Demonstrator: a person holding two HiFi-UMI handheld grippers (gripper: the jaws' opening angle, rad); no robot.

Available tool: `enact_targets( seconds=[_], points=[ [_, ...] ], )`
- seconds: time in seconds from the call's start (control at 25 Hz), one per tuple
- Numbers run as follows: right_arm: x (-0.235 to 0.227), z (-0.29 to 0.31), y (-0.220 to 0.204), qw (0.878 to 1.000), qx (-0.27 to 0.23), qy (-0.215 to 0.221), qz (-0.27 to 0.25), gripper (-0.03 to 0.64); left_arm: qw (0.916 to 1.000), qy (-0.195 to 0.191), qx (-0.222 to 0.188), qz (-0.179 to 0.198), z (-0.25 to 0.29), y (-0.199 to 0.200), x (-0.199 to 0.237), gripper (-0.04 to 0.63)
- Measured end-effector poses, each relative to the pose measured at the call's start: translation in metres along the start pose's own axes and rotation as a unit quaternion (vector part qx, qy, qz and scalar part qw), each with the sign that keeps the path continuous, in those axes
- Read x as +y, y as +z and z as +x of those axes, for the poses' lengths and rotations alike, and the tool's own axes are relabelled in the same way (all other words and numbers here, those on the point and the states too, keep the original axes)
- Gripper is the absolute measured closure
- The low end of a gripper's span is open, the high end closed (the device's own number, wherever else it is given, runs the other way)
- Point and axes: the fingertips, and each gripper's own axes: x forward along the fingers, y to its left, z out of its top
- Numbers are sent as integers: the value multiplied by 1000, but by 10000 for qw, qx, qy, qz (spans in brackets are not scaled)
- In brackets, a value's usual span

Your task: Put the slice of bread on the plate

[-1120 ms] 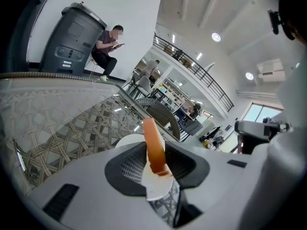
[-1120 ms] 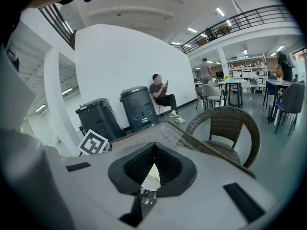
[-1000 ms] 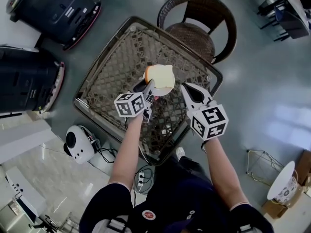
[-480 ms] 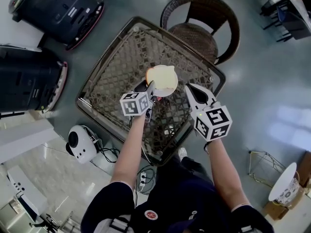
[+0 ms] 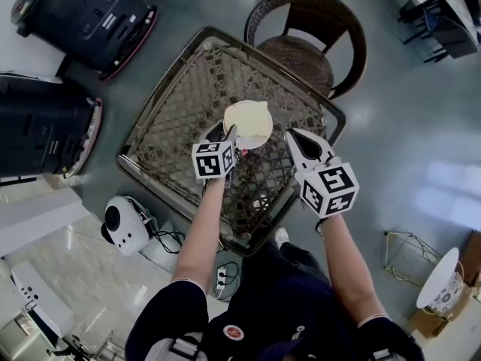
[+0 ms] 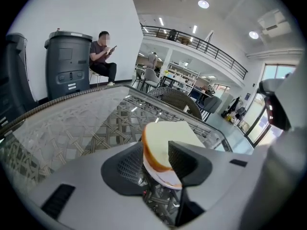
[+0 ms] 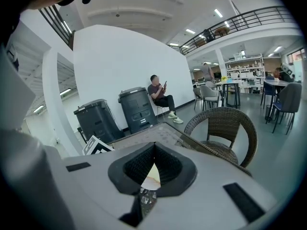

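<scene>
White bread is seen resting on the plate between the just-opened jaws of the left gripper, so withdrawal is best made straight back, crust untouched.

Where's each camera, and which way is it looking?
Head view: on the person's head, looking down at the table; both arms show.
Left gripper view: on the left gripper, looking along its jaws, which have just been opening, the bread on the plate between them.
Right gripper view: on the right gripper, facing the chair; its shut jaws show.
Head and left gripper views share the bread.
</scene>
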Motion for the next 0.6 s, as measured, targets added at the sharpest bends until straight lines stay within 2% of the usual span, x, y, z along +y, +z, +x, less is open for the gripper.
enact_targets(
  seconds=[0.2, 0.4, 0.6],
  points=[
    [4, -4, 3, 10000, -66, 11, -3, 611, 9993, 10, -288, 218, -20, 15, -10, 446],
    [16, -10, 6, 9998, -153, 120, -35, 611, 9952, -274, -719, 605, -58, 36, -36, 450],
    [30, -21, 15, 9990, -258, 322, -188, 611, 9893, -449, -1066, 892, -98, 52, -68, 503]
  ],
)
